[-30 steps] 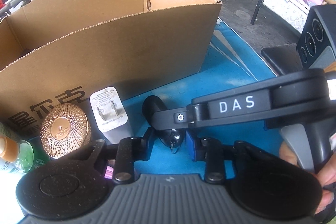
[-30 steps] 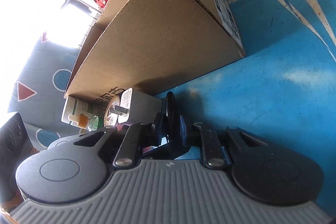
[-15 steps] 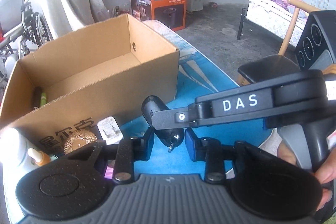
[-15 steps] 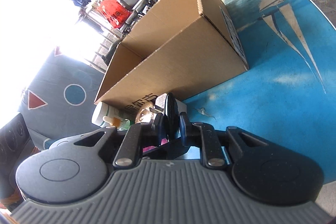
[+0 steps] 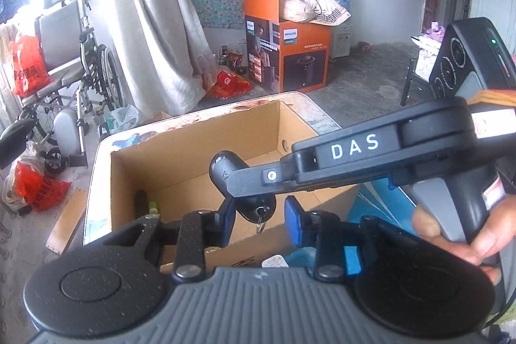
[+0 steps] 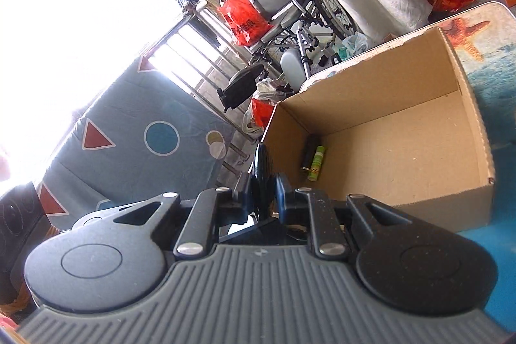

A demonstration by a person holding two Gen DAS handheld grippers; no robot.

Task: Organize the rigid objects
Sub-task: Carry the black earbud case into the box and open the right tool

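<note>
Blue-printed surface (image 6: pixel 493 92) carries the open cardboard box (image 6: pixel 403 131); keep the right gripper (image 6: pixel 265 182) clamped on the black key fob (image 5: pixel 240 182), the left gripper (image 5: pixel 258 220) slightly parted around it without pressing, and release only above the box floor.

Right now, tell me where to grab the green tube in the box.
Probably its near end, from straight above: the green tube lies flat on the box floor, the walls block side approaches, and a black tube lies close alongside, leaving that end freest.
</note>
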